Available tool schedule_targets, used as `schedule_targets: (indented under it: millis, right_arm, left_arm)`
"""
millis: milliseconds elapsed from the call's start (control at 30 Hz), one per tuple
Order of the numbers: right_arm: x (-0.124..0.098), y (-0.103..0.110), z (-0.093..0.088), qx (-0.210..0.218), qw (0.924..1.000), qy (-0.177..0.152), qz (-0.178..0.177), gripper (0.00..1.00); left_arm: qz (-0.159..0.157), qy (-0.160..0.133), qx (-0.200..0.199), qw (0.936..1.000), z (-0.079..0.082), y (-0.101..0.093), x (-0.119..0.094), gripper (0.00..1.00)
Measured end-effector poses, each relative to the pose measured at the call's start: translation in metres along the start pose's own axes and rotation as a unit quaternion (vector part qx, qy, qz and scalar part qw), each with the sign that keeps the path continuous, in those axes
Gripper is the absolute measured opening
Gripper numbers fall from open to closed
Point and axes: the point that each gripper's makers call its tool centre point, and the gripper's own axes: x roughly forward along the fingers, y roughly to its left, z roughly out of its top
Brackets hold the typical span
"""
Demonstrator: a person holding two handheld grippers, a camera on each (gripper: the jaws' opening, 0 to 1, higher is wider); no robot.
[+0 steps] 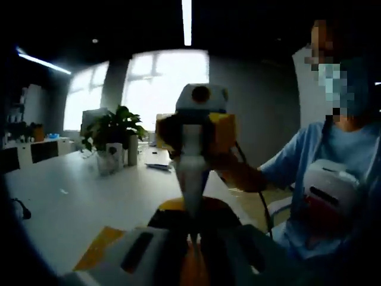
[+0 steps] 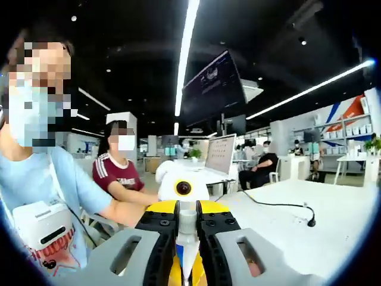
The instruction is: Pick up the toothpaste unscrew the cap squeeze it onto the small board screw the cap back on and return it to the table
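The white worktop spreads across the left of the left gripper view, and in the right gripper view it runs off to the right, where a black cable lies on it. A person in a light blue shirt sits at the right of the left gripper view and at the left of the right gripper view, with a white box hanging on the chest. In the right gripper view a second person in a dark red shirt sits farther back, left of centre. A potted plant stands on the far part of the worktop in the left gripper view, with a strip of yellow lying on the near part.

The toothpaste tube is up in the air between the two grippers, well above the worktop. In the left gripper view, the left gripper is clamped on the tube's near, narrow end, and the tube runs away to the right gripper, whose yellow body faces the camera and closes over the tube's far end. In the right gripper view, the right gripper has its jaws pressed together on the white tube, and the left gripper sits just beyond, touching the tube's other end. The cap itself is too hidden to make out.
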Motion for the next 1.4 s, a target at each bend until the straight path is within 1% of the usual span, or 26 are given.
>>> schedule_targets:
  millis: [33, 67, 167, 200, 333, 400, 467, 500, 533, 567, 600, 633, 733, 767, 800, 833, 900, 967, 1000, 1033, 1100, 1167, 1267, 1333, 1367, 1400]
  right_arm:
    - [0.0, -0.002, -0.003, 0.011, 0.9999, 0.002, 0.007, 0.1]
    - [0.0, 0.002, -0.004, 0.003, 0.9993, -0.003, 0.036, 0.1]
    - [-0.005, 0.003, -0.003, 0.042, 0.9958, -0.026, 0.077, 0.1]
    - [-0.006, 0.005, -0.002, 0.039, 0.9945, -0.034, 0.091, 0.1]
    - [-0.008, 0.007, -0.003, 0.028, 0.995, -0.029, 0.092, 0.1]
    - [-0.007, 0.012, -0.003, 0.046, 0.9944, -0.03, 0.091, 0.11]
    - [-0.006, 0.005, -0.001, 0.017, 0.998, -0.044, 0.041, 0.11]
    - [-0.007, 0.003, 0.001, -0.004, 0.9985, -0.05, 0.024, 0.12]
    - [-0.007, 0.002, 0.002, -0.004, 0.9984, -0.054, 0.017, 0.13]
    - [-0.01, -0.005, 0.008, -0.012, 0.9973, -0.069, -0.022, 0.18]
    - [-0.013, -0.01, 0.011, -0.014, 0.9958, -0.074, -0.052, 0.25]
    - [-0.016, -0.014, 0.011, -0.008, 0.9936, -0.075, -0.084, 0.27]
    - [-0.023, -0.011, 0.012, 0.02, 0.9852, -0.091, -0.144, 0.25]
    - [-0.028, -0.013, 0.013, 0.04, 0.9774, -0.108, -0.177, 0.25]
    - [-0.033, -0.017, 0.02, 0.039, 0.9653, -0.143, -0.215, 0.25]
    - [-0.035, -0.017, 0.019, 0.036, 0.9578, -0.15, -0.242, 0.25]
    - [-0.039, -0.021, 0.012, 0.016, 0.9436, -0.129, -0.305, 0.28]
    - [-0.037, -0.02, 0.004, -0.002, 0.9331, -0.09, -0.348, 0.27]
    - [-0.035, -0.02, 0.005, -0.016, 0.9229, -0.087, -0.375, 0.27]
    - [-0.033, -0.019, 0.006, -0.024, 0.9202, -0.088, -0.381, 0.26]
    - [-0.029, -0.017, 0.007, -0.038, 0.9096, -0.086, -0.405, 0.23]
    - [-0.025, -0.018, 0.006, -0.054, 0.9016, -0.073, -0.423, 0.23]
    - [-0.02, -0.022, 0.005, -0.052, 0.8944, -0.063, -0.44, 0.22]
    - [-0.022, -0.026, 0.004, -0.044, 0.8889, -0.066, -0.451, 0.17]
    - [-0.021, -0.026, 0.004, -0.042, 0.8891, -0.066, -0.451, 0.14]
    - [-0.021, -0.028, 0.0, -0.037, 0.8861, -0.058, -0.458, 0.13]
  left_arm:
    - [0.01, 0.0, 0.002, 0.9999, -0.002, 0.005, 0.001, 0.03]
    - [0.006, 0.001, -0.002, 1.0, -0.005, 0.006, 0.001, 0.03]
    - [-0.004, -0.008, -0.01, 0.9999, -0.005, 0.004, 0.005, 0.03]
    - [-0.01, -0.012, -0.01, 0.9998, -0.004, 0.003, 0.006, 0.03]
    - [-0.009, -0.009, -0.007, 0.9999, -0.003, 0.002, 0.008, 0.03]
    - [-0.008, -0.007, 0.001, 0.9999, -0.003, -0.002, 0.007, 0.03]
    - [0.023, -0.006, 0.016, 0.9996, -0.001, 0.003, 0.005, 0.03]
    - [0.044, -0.005, 0.036, 0.9984, -0.001, 0.008, 0.003, 0.03]
    - [0.061, -0.003, 0.052, 0.9968, -0.001, 0.012, 0.001, 0.03]
    - [0.074, 0.001, 0.056, 0.9957, -0.001, 0.014, -0.001, 0.03]
    - [0.082, -0.002, 0.058, 0.9949, 0.0, 0.015, -0.001, 0.03]
    - [0.086, -0.006, 0.061, 0.9944, 0.002, 0.014, -0.002, 0.03]
    - [0.113, -0.017, 0.055, 0.992, 0.008, 0.018, -0.004, 0.04]
    - [0.125, -0.02, 0.06, 0.9902, 0.009, 0.02, -0.004, 0.04]
    - [0.129, -0.017, 0.064, 0.9894, 0.009, 0.02, -0.003, 0.04]
    - [0.132, -0.006, 0.068, 0.9888, 0.007, 0.022, -0.004, 0.04]
    - [0.16, -0.005, 0.072, 0.9845, 0.008, 0.03, -0.007, 0.04]
    - [0.169, -0.007, 0.066, 0.9834, 0.009, 0.032, -0.008, 0.04]
    - [0.184, -0.017, 0.066, 0.9806, 0.013, 0.033, -0.011, 0.04]
    - [0.202, -0.029, 0.068, 0.9766, 0.017, 0.035, -0.013, 0.04]
    - [0.219, -0.022, 0.066, 0.9731, 0.016, 0.036, -0.013, 0.04]
    - [0.222, -0.021, 0.068, 0.9724, 0.015, 0.034, -0.013, 0.04]
    - [0.225, -0.025, 0.064, 0.9719, 0.015, 0.031, -0.012, 0.04]
    - [0.236, -0.021, 0.061, 0.9696, 0.012, 0.032, -0.013, 0.04]
    - [0.243, -0.016, 0.064, 0.9677, 0.01, 0.033, -0.013, 0.04]
    - [0.25, -0.008, 0.064, 0.966, 0.007, 0.035, -0.014, 0.04]
